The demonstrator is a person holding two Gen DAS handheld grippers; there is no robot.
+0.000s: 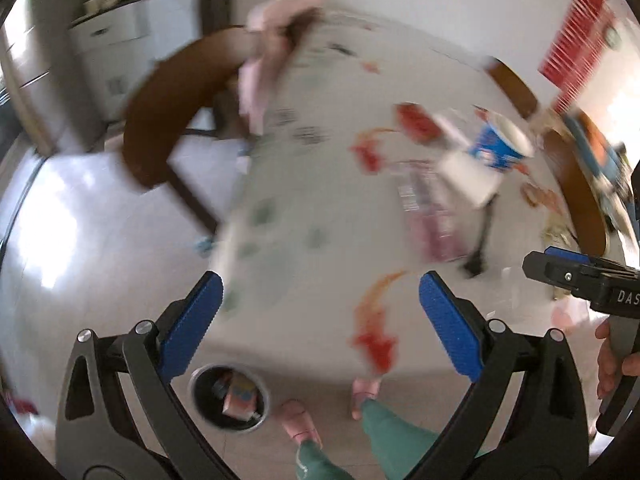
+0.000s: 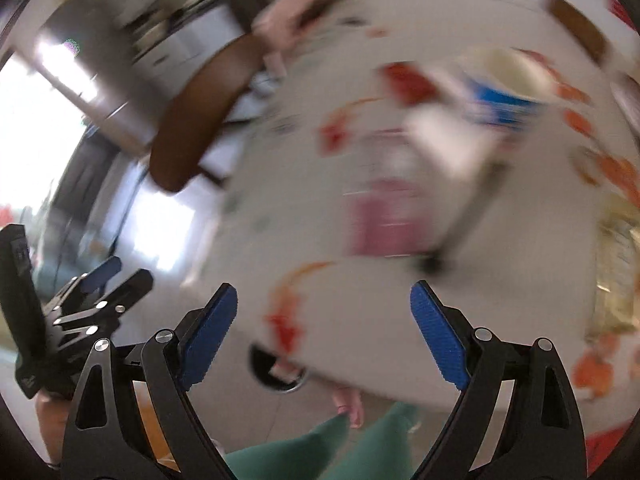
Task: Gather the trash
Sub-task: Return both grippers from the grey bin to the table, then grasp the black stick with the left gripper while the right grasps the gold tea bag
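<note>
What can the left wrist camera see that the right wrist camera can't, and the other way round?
Only the left wrist view shows the inside of the trash bin on the floor, with a pinkish carton in it, and a red and white poster on the wall. Only the right wrist view shows the bright window at far left. Both share the white patterned table, the blue paper cup, the brown chair and the person's green trousers. Each also catches the other gripper at its edge, and both grippers are open and hold nothing.
</note>
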